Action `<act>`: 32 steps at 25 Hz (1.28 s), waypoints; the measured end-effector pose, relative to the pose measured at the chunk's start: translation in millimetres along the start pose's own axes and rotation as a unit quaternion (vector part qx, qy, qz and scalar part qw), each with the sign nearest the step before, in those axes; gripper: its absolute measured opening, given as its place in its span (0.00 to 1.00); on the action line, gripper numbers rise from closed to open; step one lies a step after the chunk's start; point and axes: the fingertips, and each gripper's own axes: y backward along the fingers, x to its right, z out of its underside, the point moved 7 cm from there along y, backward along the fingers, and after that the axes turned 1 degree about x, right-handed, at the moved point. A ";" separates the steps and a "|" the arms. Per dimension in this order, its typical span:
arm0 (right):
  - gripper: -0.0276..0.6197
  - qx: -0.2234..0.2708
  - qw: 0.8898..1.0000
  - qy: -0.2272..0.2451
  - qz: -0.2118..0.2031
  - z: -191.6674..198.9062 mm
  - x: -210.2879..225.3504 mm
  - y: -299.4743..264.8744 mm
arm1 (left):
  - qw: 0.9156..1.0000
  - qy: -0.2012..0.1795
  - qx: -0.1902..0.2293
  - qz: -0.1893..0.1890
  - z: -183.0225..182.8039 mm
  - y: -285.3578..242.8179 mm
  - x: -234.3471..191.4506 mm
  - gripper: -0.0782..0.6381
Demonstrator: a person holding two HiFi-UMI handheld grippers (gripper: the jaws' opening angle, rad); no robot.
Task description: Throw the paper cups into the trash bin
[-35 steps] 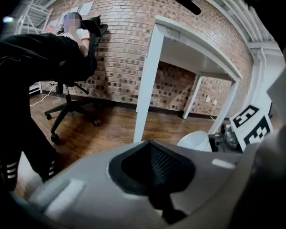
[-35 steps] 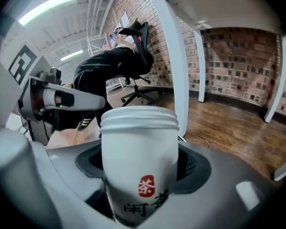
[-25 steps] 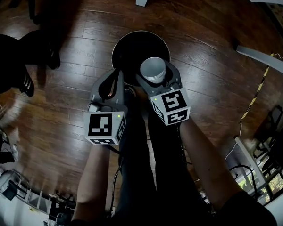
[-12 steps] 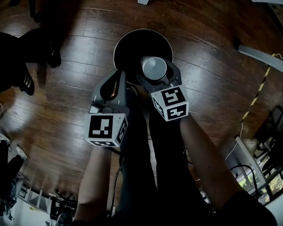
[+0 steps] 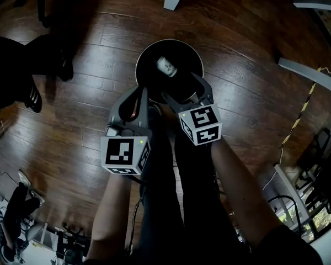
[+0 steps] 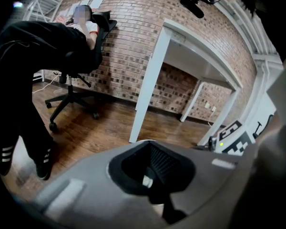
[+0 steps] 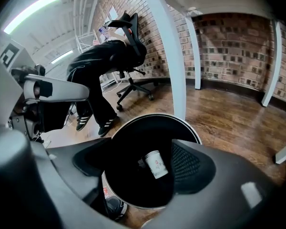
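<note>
A white desk (image 6: 151, 80) stands on wood floor (image 5: 83, 70) beside an office chair (image 6: 69, 96) by a brick wall (image 6: 128, 37).

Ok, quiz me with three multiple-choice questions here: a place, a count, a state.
1. Where is the white paper cup? A on the floor; B inside the round black trash bin; C on a chair.
2. How many cups show in the bin? A one; B three; C none.
3. The right tool is: A shut on the cup; B shut, empty; C open.
B: the cup lies inside the bin's rim. A: a single cup shows there. C: its jaws have just been opening, wide apart, holding nothing.
</note>
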 end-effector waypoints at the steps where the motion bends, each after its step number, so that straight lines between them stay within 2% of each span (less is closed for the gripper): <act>1: 0.66 0.008 1.000 -0.002 0.003 -6.1 0.3 4.5 | 1.000 0.000 0.005 -0.002 -4.3 1.9 0.2 0.12; 6: 0.58 0.069 0.998 0.000 0.009 -54.8 -7.3 46.5 | 1.000 0.005 0.018 -0.021 -41.5 26.0 7.3 0.12; 13: 0.52 0.118 0.993 0.026 -0.014 -128.4 -33.7 115.1 | 0.997 -0.011 0.079 -0.016 -115.5 75.0 33.7 0.12; 16: 0.46 0.154 0.987 0.041 -0.023 -164.6 -43.4 143.9 | 0.994 -0.021 0.110 -0.009 -150.9 91.9 48.7 0.12; 20: 0.42 0.208 0.976 0.049 -0.044 -215.3 -61.7 187.7 | 0.988 -0.044 0.150 -0.006 -205.8 120.7 70.9 0.12; 23: 0.31 0.249 0.964 0.078 -0.045 -251.1 -84.3 233.3 | 0.981 -0.046 0.190 -0.012 -249.7 155.5 89.6 0.12; 25: 0.28 0.282 0.954 0.091 -0.042 -275.2 -99.1 264.9 | 0.973 -0.044 0.227 -0.009 -283.1 177.5 102.9 0.12; 29: 0.14 0.364 0.924 0.113 -0.027 -328.5 -118.2 320.7 | 0.960 -0.079 0.267 -0.004 -331.0 209.2 117.2 0.12; 32: 0.10 0.404 0.905 0.131 -0.036 -354.3 -136.4 361.6 | 0.948 -0.090 0.304 0.007 -363.1 240.0 134.9 0.12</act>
